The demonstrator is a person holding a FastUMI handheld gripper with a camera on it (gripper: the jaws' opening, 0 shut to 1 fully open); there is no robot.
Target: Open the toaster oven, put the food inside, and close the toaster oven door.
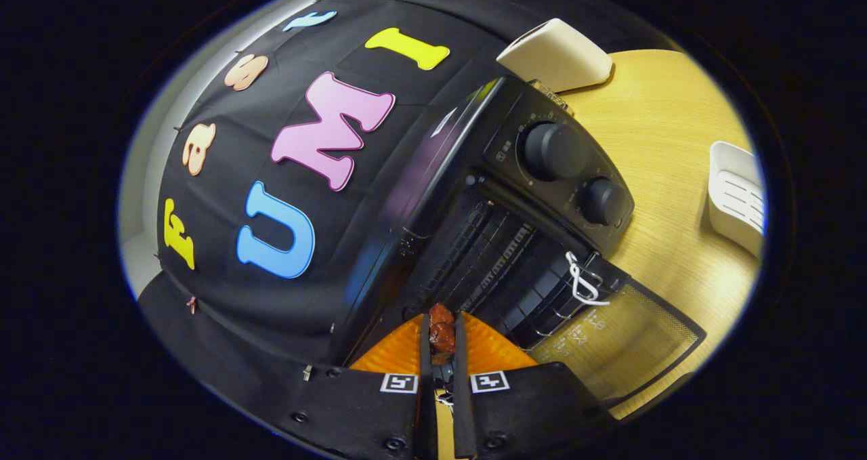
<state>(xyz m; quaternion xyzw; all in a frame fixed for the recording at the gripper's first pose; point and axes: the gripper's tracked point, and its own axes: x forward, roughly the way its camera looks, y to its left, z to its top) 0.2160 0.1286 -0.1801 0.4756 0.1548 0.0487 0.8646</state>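
Table: I saw one light wooden table under everything
Toaster oven: one black toaster oven, two knobs, its glass door dropped open
White items: two, a box behind the oven, a tray well apart
Gripper: my gripper was nearly closed, both fingers pressing the food
Food: one reddish-brown glossy food lump, at the oven mouth

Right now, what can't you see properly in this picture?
- Food: mostly covered by the tongs shut on it, so what kind is unclear.
- Oven inside: dark past the rack, back wall lost.
- Dial markings: too small.
- White tray on the table: cut off at the edge.
- White box: partly behind the oven.
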